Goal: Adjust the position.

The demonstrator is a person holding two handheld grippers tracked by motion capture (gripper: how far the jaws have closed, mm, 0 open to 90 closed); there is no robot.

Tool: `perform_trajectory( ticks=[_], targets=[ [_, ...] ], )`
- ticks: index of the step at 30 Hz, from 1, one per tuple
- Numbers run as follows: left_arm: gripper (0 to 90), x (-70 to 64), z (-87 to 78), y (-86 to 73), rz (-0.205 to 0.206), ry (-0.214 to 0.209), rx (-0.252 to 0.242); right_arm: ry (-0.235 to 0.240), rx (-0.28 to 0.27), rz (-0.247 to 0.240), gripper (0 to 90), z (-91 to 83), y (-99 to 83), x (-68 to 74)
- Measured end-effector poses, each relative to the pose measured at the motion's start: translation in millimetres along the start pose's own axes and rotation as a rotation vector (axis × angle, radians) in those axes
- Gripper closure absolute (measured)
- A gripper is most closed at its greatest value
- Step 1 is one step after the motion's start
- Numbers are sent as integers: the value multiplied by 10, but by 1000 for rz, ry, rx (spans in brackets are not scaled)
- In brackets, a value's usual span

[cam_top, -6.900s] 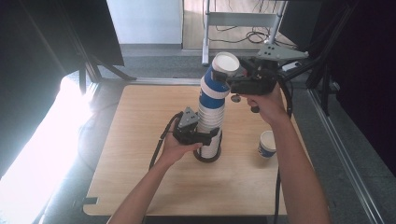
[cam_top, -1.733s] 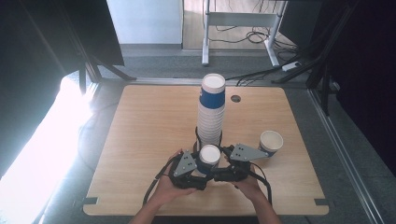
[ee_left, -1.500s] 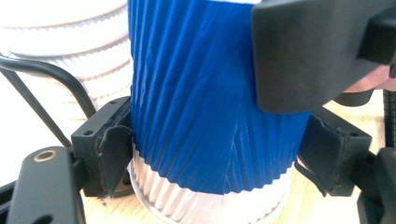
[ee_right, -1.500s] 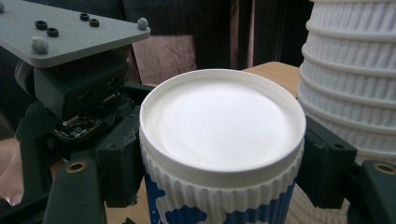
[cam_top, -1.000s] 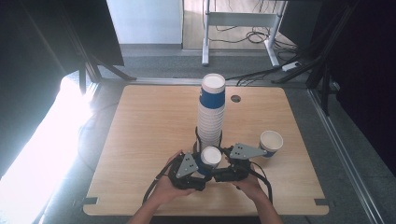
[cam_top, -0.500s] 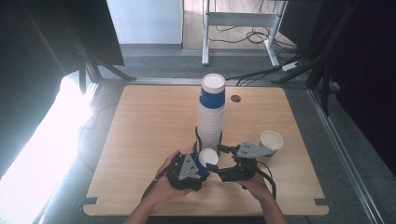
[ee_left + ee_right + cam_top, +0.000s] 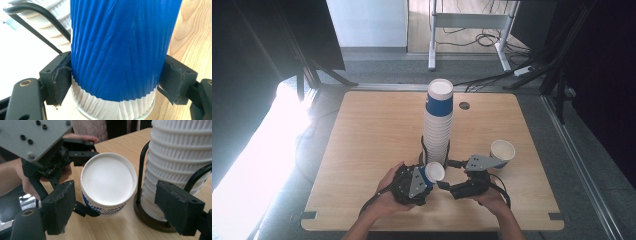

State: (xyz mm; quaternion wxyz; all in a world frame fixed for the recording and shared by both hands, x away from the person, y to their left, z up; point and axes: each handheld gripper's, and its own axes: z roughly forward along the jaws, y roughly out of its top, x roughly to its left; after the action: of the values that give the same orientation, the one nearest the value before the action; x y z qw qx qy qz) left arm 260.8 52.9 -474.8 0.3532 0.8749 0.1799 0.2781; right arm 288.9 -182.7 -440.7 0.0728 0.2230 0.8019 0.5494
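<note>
— What do I have on the table (image 7: pixel 362 150)?

— The tall cup stack (image 7: pixel 438 125) in its holder, then a loose cup (image 7: pixel 502 150) off to my right. The blue cup (image 7: pixel 432 172) lies on its side in my left gripper (image 7: pixel 419 180), jaws clamped on its ribbed wall.

— And the right gripper (image 7: pixel 447 186)?

— Jaws wide, holding nothing (nearest hand, too). The cup's long axis points its mouth straight at it.

Cup stack (image 7: pixel 438 122) mid-table (image 7: pixel 362 130), tipped cup (image 7: pixel 433 172) just before it, lone cup (image 7: pixel 502 152) to its right
</note>
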Motion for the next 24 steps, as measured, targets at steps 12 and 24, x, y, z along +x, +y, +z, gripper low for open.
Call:
perform_trajectory(
  ticks=[12,24],
  targets=[
    [198,-151,23,42,148,107,63,11,70,5,142,73,-50,1],
    [197,-332,62,82,296,197,105,35,124,13,140,225,-125,16]
  ],
)
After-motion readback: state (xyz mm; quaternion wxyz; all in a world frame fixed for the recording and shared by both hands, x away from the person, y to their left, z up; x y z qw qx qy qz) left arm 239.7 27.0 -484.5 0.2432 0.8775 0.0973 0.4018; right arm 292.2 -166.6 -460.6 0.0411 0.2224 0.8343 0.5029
